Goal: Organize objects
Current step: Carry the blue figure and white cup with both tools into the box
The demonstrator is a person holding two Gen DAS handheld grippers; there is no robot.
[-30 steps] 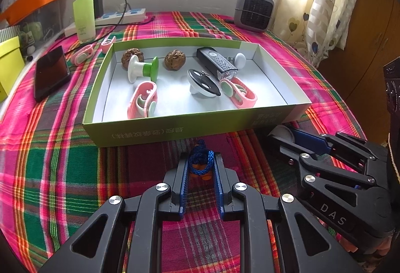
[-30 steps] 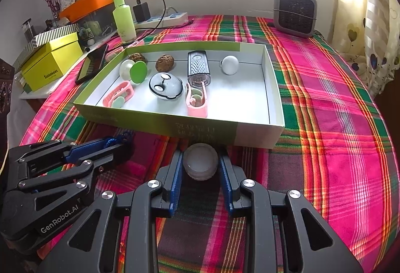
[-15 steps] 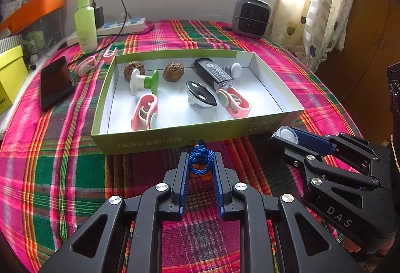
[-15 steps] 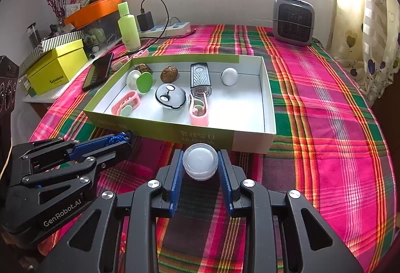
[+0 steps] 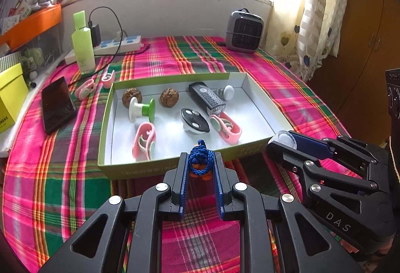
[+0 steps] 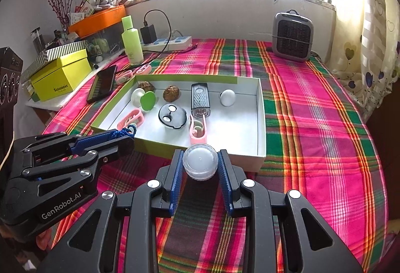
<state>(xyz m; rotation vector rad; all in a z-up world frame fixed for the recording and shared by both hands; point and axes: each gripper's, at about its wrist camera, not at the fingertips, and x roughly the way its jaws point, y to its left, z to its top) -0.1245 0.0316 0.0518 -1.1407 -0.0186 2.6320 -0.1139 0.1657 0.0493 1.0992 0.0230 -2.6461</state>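
A green-rimmed white box (image 5: 125, 173) (image 6: 250, 163) sits on the plaid table and holds walnuts, pink clips, a black grater, a black-and-white lid, a white-and-green spool and a white ball. My left gripper (image 5: 200, 163) is shut on a blue cord bundle with an orange piece (image 5: 200, 160), held above the box's near rim; it also shows in the right wrist view (image 6: 125, 134). My right gripper (image 6: 200, 163) is shut on a clear round jar with a white lid (image 6: 200, 161), above the box's near right rim; the jar also shows in the left wrist view (image 5: 285, 139).
A black phone (image 5: 56, 104), two pink clips (image 5: 86, 89), a green bottle (image 5: 82, 48) and a power strip (image 5: 112, 46) lie left and behind the box. A grey heater (image 5: 243, 31) stands at the back right. Yellow boxes (image 6: 60, 75) sit at the far left.
Both grippers have risen and pulled back with their loads, so the box now looks lower and farther. Nothing in the box has moved.
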